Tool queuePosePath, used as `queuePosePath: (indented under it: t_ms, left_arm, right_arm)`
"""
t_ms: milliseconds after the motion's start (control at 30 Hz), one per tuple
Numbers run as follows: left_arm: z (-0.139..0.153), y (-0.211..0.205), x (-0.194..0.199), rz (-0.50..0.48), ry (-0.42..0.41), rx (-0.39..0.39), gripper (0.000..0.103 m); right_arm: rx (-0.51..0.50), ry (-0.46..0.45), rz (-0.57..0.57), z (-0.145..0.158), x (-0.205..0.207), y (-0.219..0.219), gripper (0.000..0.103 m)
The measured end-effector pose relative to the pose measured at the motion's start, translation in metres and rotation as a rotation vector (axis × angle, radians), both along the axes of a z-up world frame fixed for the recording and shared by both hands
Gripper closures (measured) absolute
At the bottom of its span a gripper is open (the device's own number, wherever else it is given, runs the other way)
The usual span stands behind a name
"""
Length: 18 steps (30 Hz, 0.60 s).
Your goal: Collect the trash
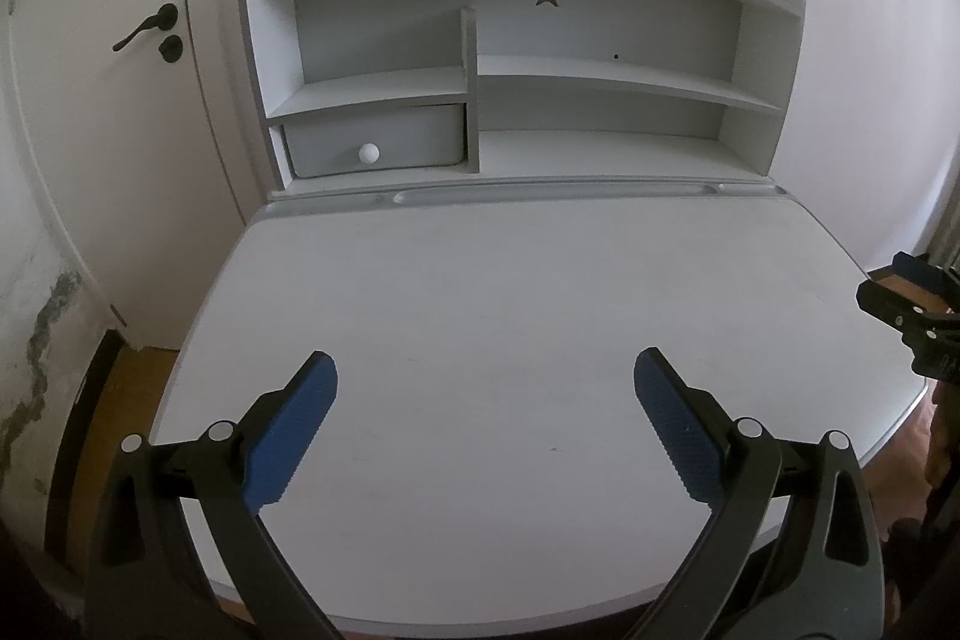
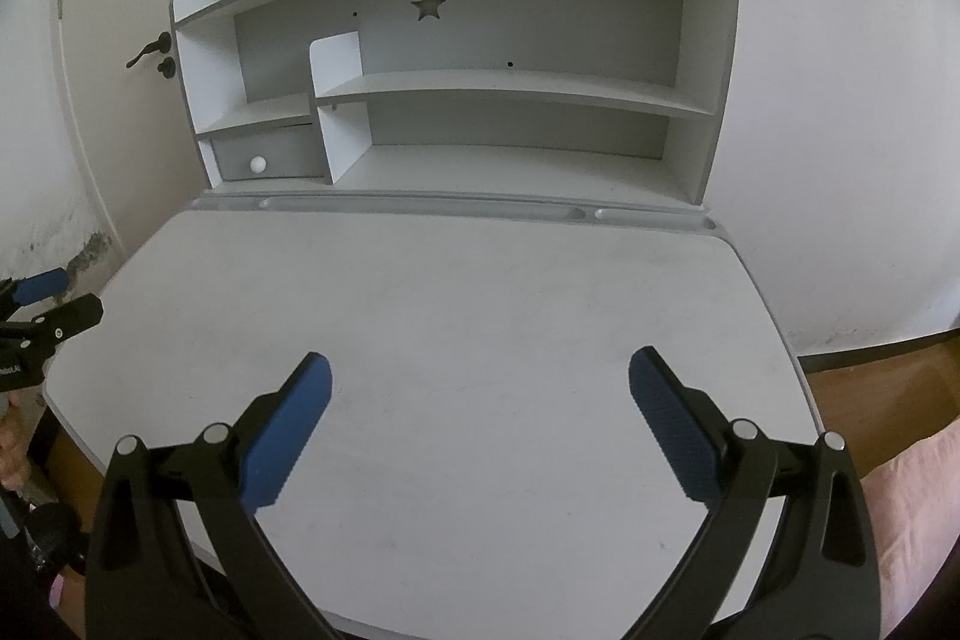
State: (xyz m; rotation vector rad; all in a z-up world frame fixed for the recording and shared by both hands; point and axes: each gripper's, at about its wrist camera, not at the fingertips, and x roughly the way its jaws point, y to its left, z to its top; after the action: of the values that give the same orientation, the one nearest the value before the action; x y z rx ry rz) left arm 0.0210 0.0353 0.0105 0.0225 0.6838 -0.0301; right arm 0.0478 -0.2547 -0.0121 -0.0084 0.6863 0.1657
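While both your grippers, left gripper and right gripper, hover spread-fingered over the bench, no trash shows to grip.

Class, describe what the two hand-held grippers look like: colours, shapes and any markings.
Both match. The left hand-held gripper and the right hand-held gripper each have two curved black arms with cut-out slots and round silver rivets. Their fingers carry long blue ribbed pads. White lettering shows on the left one's body, too small to read.
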Motion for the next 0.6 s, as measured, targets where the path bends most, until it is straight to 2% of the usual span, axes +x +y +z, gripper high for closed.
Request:
queuePosePath:
  t_ms: [600]
  left_arm:
    - [-0.0009,-0.0035,0.0001,-0.005,0.004,0.006,0.007]
  right_arm:
    - [-0.001,-0.003,0.002,0.0008,-0.0004,0.0001,0.007]
